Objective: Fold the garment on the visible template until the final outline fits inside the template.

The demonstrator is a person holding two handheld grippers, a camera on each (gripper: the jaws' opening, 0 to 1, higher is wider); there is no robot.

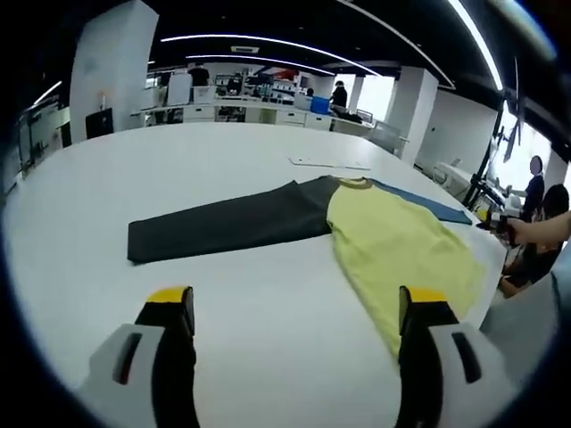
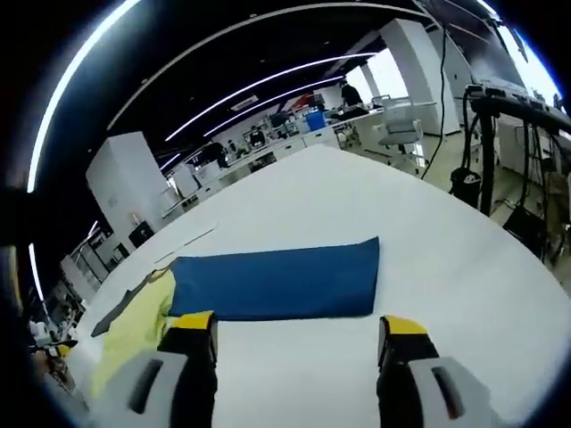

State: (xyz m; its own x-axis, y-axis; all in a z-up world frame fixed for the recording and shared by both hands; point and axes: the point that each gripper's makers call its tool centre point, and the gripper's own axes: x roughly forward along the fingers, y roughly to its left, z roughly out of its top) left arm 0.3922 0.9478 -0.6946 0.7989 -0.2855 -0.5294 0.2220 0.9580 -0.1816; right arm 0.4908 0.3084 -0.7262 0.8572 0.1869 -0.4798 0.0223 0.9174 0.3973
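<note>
Garment [image 1: 357, 227] lies flat and spread on white table [image 1: 178, 169]: yellow body in the middle, dark grey sleeve [image 1: 223, 225] stretched toward one side, blue sleeve [image 2: 277, 283] toward the other. No fold started, by the look of it. Cannot make out a separate template outline under the cloth in either view.

Left gripper [image 1: 299, 312]: jaws wide apart, nothing between them, above bare table short of the cloth. Grey sleeve lies just ahead, its long axis crosswise to the jaws; yellow hem runs toward the right-hand jaw.

Right gripper [image 2: 299, 334]: jaws likewise wide apart and empty. Blue sleeve lies directly ahead and near, long axis again crosswise; yellow body [image 2: 134, 325] off to that view's left.

Judgement: each claw faces its own sleeve, left nearer the grey, right nearer the blue. Sleeves run outward along one line, so the likely first move is to take a sleeve near its cuff and carry it inward over the yellow body.

Thin white strip [image 1: 328, 164] rests on the table beyond the collar, apart from the garment.
</note>
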